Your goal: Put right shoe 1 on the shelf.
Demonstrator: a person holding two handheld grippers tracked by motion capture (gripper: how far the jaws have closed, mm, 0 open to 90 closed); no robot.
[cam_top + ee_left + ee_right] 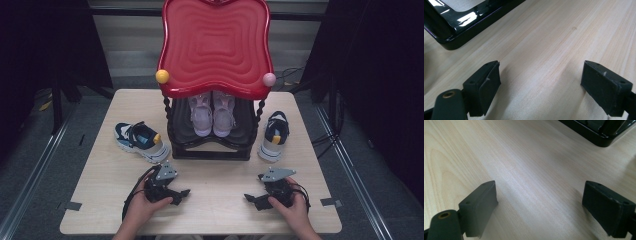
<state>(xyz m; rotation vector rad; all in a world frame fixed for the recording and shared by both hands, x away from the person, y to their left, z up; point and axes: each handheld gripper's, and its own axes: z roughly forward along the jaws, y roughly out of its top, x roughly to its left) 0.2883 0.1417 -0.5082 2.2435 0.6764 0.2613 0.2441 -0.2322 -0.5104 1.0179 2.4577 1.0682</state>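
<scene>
A black stand [210, 150] with a wavy red top [215, 45] stands mid-table, and a pair of pink shoes [212, 114] sits on its lower shelf. One navy and white sneaker [140, 141] lies on the table left of the stand, its mate [274, 136] to the right. My left gripper [180, 194] [540, 85] rests low over the front of the table, open and empty. My right gripper [252, 199] [540, 207] sits open and empty at the front right. Bare wood lies between both pairs of jaws.
The stand's glossy black base [449, 37] [599, 137] lies ahead of each gripper. A yellow ball [162, 76] and a pink ball [269, 79] cap the red top's front corners. Cables [300, 75] run on the floor behind the wooden table [215, 175].
</scene>
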